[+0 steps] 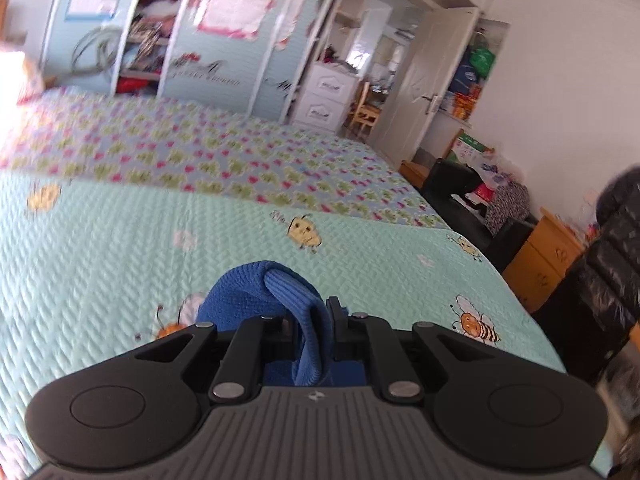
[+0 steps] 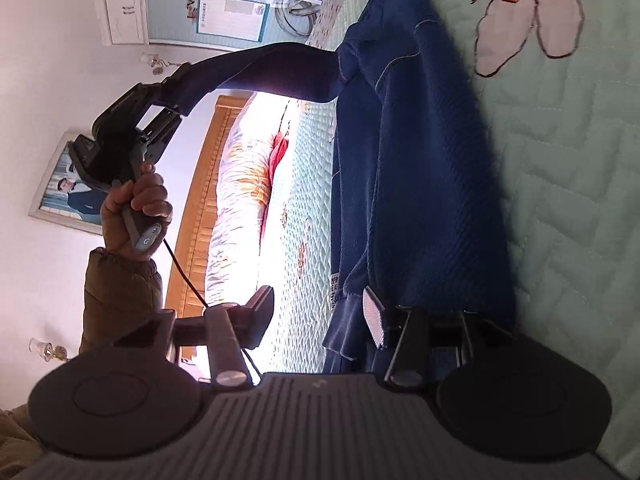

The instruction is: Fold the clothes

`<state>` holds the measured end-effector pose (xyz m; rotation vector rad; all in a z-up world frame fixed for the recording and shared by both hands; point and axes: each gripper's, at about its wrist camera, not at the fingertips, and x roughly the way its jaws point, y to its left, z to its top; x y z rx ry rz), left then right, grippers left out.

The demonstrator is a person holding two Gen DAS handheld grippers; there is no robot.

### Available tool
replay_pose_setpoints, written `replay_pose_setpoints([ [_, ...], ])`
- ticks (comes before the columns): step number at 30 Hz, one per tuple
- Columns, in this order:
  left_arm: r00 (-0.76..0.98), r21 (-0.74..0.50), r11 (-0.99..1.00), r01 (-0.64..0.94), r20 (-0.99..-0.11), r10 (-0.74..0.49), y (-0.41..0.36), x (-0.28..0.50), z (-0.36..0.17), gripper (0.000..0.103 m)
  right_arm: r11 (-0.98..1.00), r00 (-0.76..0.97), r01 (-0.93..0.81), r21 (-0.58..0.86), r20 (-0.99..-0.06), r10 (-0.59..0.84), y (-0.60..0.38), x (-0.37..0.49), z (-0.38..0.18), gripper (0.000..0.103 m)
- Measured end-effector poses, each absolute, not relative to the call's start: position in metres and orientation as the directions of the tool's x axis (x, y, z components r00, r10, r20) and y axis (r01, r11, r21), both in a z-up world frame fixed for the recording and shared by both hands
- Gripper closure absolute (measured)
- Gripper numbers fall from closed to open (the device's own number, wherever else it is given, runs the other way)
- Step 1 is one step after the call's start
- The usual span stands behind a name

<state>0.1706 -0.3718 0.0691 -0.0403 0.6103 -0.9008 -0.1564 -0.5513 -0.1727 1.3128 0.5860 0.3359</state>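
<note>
A blue sweater (image 2: 420, 160) lies spread on the mint bee-print bedspread (image 2: 568, 208). One sleeve (image 2: 272, 68) is pulled up off the bed, and my left gripper (image 2: 176, 80), held in a hand (image 2: 136, 200), is shut on its end. In the left wrist view, that gripper (image 1: 308, 314) pinches the ribbed blue cuff (image 1: 296, 292) above the bedspread (image 1: 120, 240). My right gripper (image 2: 318, 320) is rolled sideways and open at the sweater's near hem (image 2: 346, 332). The hem edge lies between the jaws, close to one pad (image 2: 374, 320), and is not pinched.
A floral quilt (image 1: 200, 160) covers the far half of the bed. Beyond it stand a wardrobe (image 1: 216, 40), a white drawer unit (image 1: 324, 96) and an open door (image 1: 424, 92). A wooden nightstand (image 1: 544, 256) and a black jacket (image 1: 612, 248) are at the right. The headboard (image 2: 200, 220) and bedding (image 2: 244, 184) lie past the sweater.
</note>
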Motion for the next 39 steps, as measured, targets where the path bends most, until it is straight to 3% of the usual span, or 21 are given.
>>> replay_pose_setpoints([
  [3, 0.483, -0.253, 0.634, 0.731, -0.465, -0.742, -0.376, 0.167, 0.088, 0.093, 0.219, 0.832, 0.115, 0.969, -0.214, 0.511, -0.560, -0.167, -0.175, 0.037],
  [9, 0.521, -0.244, 0.680, 0.691, -0.484, -0.703, -0.360, 0.188, 0.100, 0.093, 0.330, 0.864, 0.097, 0.939, -0.244, 0.440, -0.577, -0.158, -0.152, 0.037],
  [14, 0.535, -0.274, 0.727, 0.629, -0.526, -0.661, -0.322, 0.206, 0.076, 0.093, 0.412, 0.875, 0.097, 0.906, -0.275, 0.398, -0.589, -0.137, -0.144, 0.037],
  [16, 0.529, -0.274, 0.764, 0.584, -0.586, -0.614, -0.309, 0.213, 0.052, 0.087, 0.415, 0.878, 0.117, 0.902, -0.289, 0.381, -0.591, -0.132, -0.149, 0.036],
  [18, 0.513, -0.265, 0.816, 0.514, -0.668, -0.540, -0.296, 0.218, 0.019, 0.063, 0.429, 0.875, 0.155, 0.890, -0.326, 0.359, -0.590, -0.129, -0.156, 0.034],
  [19, 0.501, -0.255, 0.843, 0.473, -0.710, -0.495, -0.290, 0.220, 0.002, 0.058, 0.439, 0.867, 0.182, 0.880, -0.354, 0.350, -0.588, -0.130, -0.161, 0.033],
  [25, 0.474, -0.244, 0.958, 0.153, -0.832, -0.288, -0.224, 0.201, -0.085, 0.047, 0.499, 0.858, 0.200, 0.843, -0.397, 0.326, -0.580, -0.139, -0.169, 0.033],
  [28, 0.494, -0.392, 0.916, -0.091, -0.816, -0.300, -0.171, 0.184, -0.108, 0.040, 0.548, 0.838, 0.206, 0.811, -0.435, 0.329, -0.577, -0.131, -0.160, 0.031],
  [30, 0.513, -0.495, 0.856, -0.149, -0.779, -0.361, -0.152, 0.166, -0.115, 0.040, 0.571, 0.837, 0.201, 0.796, -0.443, 0.322, -0.578, -0.124, -0.152, 0.030],
  [35, 0.434, -0.721, 0.693, 0.010, -0.621, -0.653, -0.185, 0.123, -0.129, 0.038, 0.600, 0.867, 0.166, 0.783, -0.405, 0.289, -0.593, -0.084, -0.126, 0.030],
  [39, 0.390, -0.846, 0.526, 0.082, -0.459, -0.798, -0.224, 0.101, -0.144, 0.037, 0.539, 0.904, 0.135, 0.831, -0.327, 0.277, -0.618, -0.026, -0.117, 0.030],
])
